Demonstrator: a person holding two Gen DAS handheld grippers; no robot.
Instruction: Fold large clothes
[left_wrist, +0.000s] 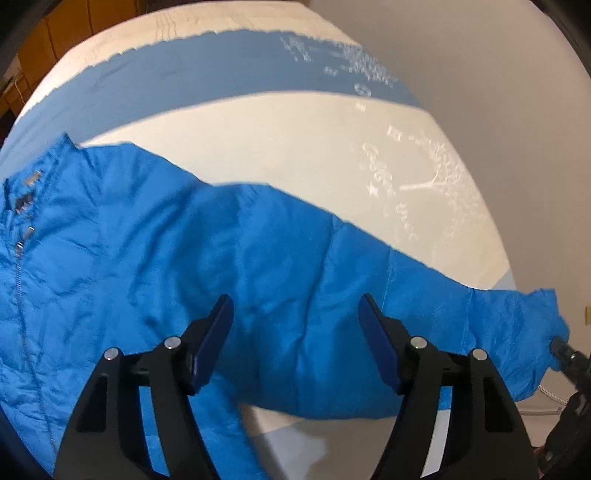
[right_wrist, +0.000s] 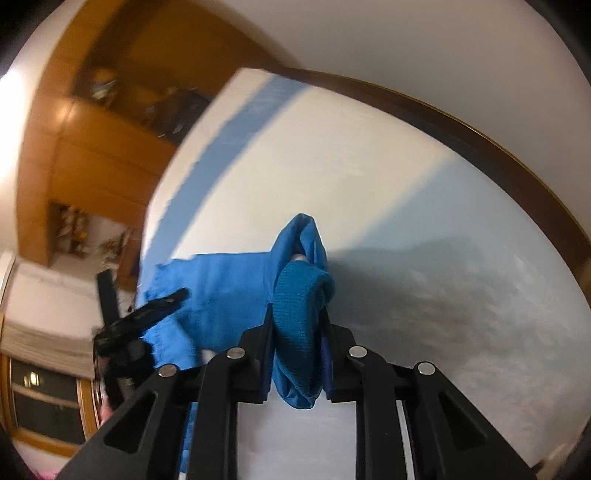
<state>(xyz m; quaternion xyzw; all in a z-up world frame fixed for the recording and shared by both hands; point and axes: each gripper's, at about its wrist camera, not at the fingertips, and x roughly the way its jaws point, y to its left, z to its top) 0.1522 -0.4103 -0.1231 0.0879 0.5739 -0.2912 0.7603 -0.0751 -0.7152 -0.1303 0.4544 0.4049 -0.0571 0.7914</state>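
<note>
Jacket (left_wrist: 155, 258) lies on bed (left_wrist: 295, 140); your left gripper (left_wrist: 295, 325) hovers over sleeve w/ jaws apart, right gripper (right_wrist: 297, 332) clamped on cuff (right_wrist: 299, 295).

jacket (left_wrist: 258, 266): blue cloth, slight sheen, ribbed knit cuff (right_wrist: 299, 314) | bedsheet (left_wrist: 295, 147): matt cloth

Jacket (left_wrist: 229, 266) bright blue, silver zip. Bedsheet (left_wrist: 295, 140) cream, blue stripe, white tree print. Gripper pads (left_wrist: 214, 343) navy, bodies black.
</note>
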